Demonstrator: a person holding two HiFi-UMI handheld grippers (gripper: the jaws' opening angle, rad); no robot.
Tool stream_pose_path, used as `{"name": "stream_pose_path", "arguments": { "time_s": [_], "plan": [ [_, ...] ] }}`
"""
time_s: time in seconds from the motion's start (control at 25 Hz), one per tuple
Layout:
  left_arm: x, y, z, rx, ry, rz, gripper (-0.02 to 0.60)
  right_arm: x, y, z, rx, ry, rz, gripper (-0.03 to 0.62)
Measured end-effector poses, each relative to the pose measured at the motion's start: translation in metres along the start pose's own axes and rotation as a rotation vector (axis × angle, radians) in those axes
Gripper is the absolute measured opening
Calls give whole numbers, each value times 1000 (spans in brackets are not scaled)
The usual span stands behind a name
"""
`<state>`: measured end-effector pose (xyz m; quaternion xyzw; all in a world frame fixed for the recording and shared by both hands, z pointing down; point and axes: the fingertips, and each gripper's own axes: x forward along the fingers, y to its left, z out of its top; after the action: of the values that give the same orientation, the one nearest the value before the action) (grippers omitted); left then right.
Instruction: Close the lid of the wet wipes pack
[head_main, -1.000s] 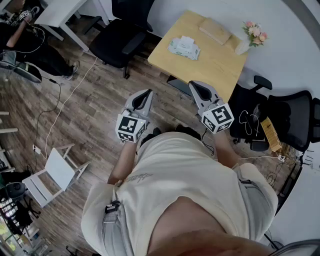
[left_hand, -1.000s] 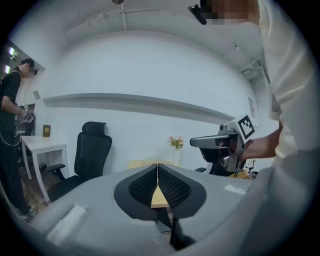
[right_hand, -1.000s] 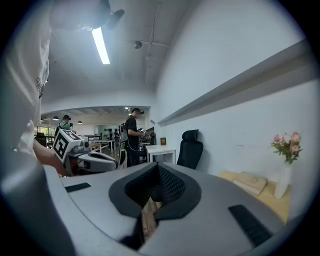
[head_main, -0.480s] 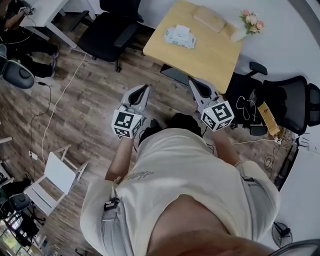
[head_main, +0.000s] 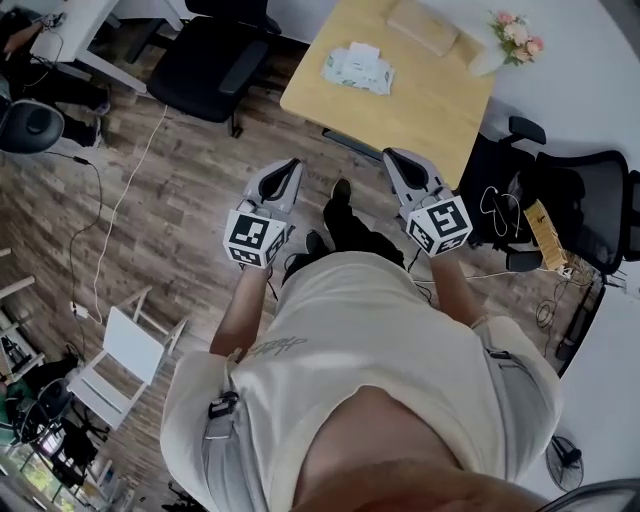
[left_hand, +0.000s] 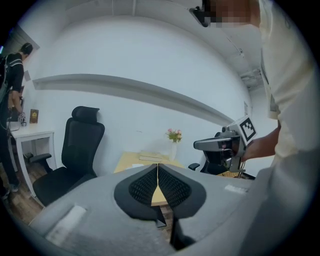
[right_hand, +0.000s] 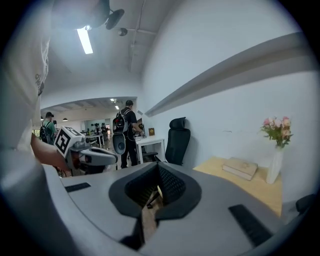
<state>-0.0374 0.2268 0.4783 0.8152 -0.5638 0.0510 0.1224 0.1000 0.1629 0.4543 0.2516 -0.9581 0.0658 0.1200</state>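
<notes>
Both grippers hover above the wood-plank floor (head_main: 180, 190), short of the table. The left gripper (head_main: 289, 168) has its jaws pressed together with nothing between them, and the right gripper (head_main: 393, 158) is closed the same way (also empty). The wet wipes pack (head_main: 358, 71) lies on the light wooden table (head_main: 425, 105), well apart from both, with a tan book (head_main: 425, 26) and a vase of pink flowers (head_main: 510, 42) further back

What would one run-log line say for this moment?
left gripper: jaws shut, empty | right gripper: jaws shut, empty | wet wipes pack: on table, untouched
</notes>
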Motion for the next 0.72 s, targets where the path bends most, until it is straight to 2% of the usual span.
{"name": "stream_pose_path", "arguments": {
  "time_s": [0.16, 0.24, 0.32, 0.52, 0.72],
  "plan": [
    [47, 18, 27, 7, 2, 28, 17, 30, -49, 7, -77, 10, 8, 2],
    [68, 36, 47, 35, 0, 35, 17, 49, -71, 14, -86, -5, 6, 3],
    [89, 52, 60, 53, 5, 33, 17, 66, -92, 18, -55, -16, 3, 2],
    [141, 83, 80, 33, 12, 50, 17, 95, -138, 25, -9, -30, 23, 2],
    [169, 95, 93, 21, 21, 30, 17, 120, -166, 25, 35, -19, 6, 2]
  ]
}}
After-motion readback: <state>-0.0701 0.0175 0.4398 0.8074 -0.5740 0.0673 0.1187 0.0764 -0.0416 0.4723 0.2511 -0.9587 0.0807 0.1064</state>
